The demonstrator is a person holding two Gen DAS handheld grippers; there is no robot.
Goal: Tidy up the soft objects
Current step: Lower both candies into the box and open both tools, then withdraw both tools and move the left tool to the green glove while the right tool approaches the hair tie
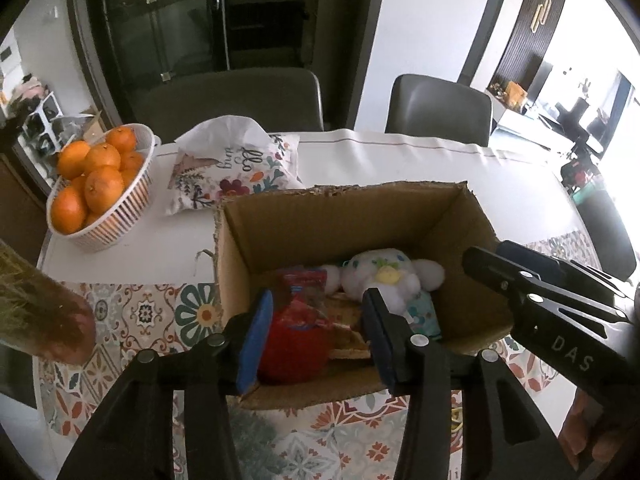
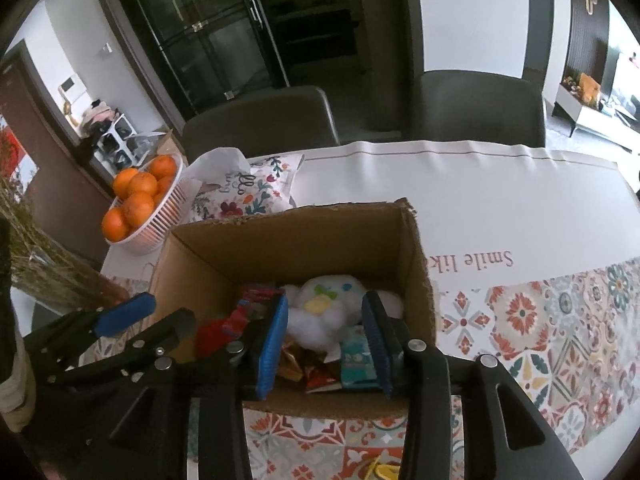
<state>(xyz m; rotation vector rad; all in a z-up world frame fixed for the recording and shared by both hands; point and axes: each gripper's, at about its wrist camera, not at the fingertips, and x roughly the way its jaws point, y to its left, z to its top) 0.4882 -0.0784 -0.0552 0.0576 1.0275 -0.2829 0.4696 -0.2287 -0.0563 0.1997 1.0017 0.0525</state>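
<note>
An open cardboard box (image 1: 332, 216) (image 2: 304, 236) stands on the table. Inside lie a white plush toy (image 1: 386, 276) (image 2: 324, 304), a red soft item (image 1: 298, 332) (image 2: 228, 326) and a teal packet (image 2: 358, 356). My left gripper (image 1: 316, 332) is open, its blue pads over the box's near side above the red item. My right gripper (image 2: 326, 344) is open over the box, its pads either side of the plush. A floral cushion (image 1: 236, 176) (image 2: 252, 192) lies behind the box.
A white basket of oranges (image 1: 100, 184) (image 2: 144, 204) stands at the back left. A vase of dried stems (image 1: 36, 312) (image 2: 52, 276) is at the left. Two grey chairs (image 1: 436, 108) stand beyond the table. A patterned runner (image 2: 540, 320) covers the near part.
</note>
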